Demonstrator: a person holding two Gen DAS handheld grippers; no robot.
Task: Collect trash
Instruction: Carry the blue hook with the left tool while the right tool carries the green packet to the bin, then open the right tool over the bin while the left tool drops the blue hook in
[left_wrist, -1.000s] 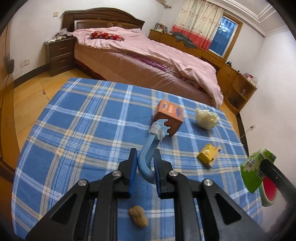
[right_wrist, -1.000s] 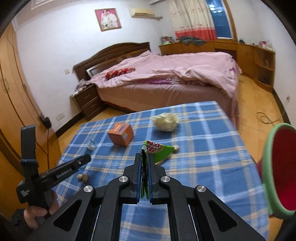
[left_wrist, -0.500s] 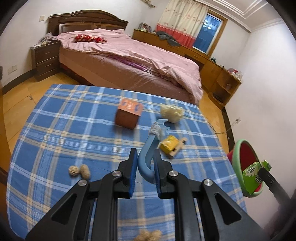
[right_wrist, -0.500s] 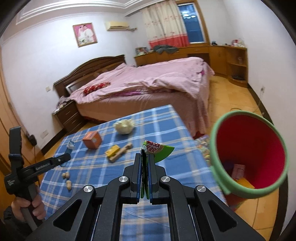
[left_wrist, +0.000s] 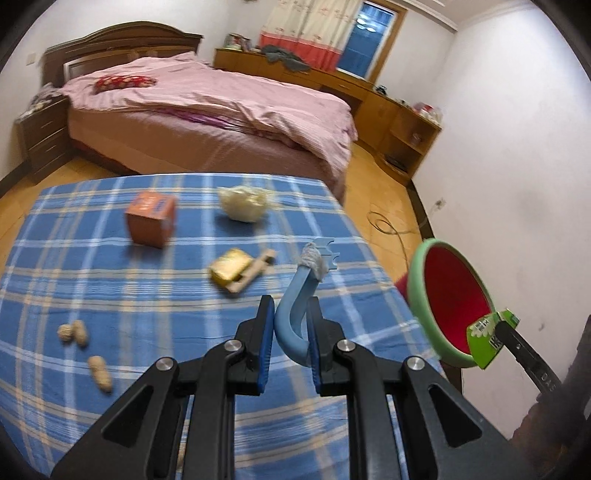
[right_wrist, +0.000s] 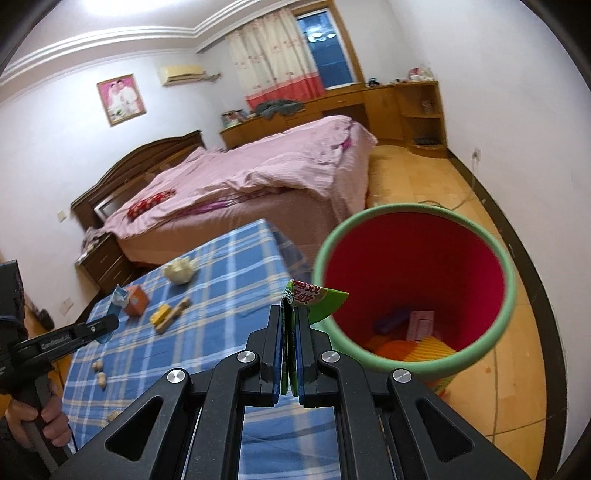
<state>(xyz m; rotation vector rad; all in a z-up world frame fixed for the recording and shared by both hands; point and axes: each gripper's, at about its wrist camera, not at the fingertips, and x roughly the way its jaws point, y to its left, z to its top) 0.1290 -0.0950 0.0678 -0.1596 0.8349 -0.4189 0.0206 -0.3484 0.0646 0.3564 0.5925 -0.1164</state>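
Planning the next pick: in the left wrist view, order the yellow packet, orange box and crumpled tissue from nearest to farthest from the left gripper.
1. Yellow packet, just ahead, slightly left.
2. Orange box, farther left.
3. Crumpled tissue, near the table's far edge.

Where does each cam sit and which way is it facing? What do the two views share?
Left wrist: on the left gripper, looking down across the table towards the bed; its jaws grip a blue razor; the right gripper's tip shows at right.
Right wrist: on the right gripper, facing the bin beside the table; it pinches a green wrapper; the left gripper and a hand show at left.
Shared: table, bin, wrapper, bed, orange box.
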